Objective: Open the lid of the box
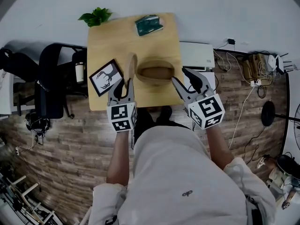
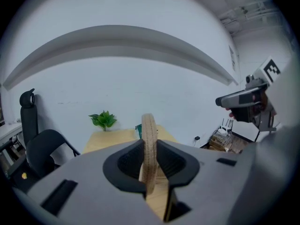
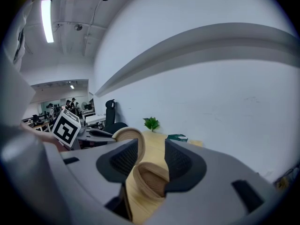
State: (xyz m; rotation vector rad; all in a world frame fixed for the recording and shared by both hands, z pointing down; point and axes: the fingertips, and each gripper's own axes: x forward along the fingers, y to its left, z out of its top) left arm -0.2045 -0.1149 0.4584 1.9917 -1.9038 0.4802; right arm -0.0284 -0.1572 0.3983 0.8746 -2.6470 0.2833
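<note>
Left gripper (image 1: 126,82): clenched on the lid (image 1: 132,65), which stands edge-on, clear of the box (image 1: 156,72), at its 9 o'clock. The box is open and sits toward 6 o'clock on the table (image 1: 108,41). Right gripper (image 1: 181,76): jaws apart, straddling the box's 3 o'clock end, no pinch evident. Judgement: brace the base, carry the lid away toward 9 o'clock, and hold the grip square so the lid cannot swivel.

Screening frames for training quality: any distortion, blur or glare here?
Head view: strong fisheye, dark vignetted corners, table evenly lit. Left gripper view: wall ledge bowed into an arc, no glare on lid. Right gripper view: same bowing, ceiling light blown out.
</note>
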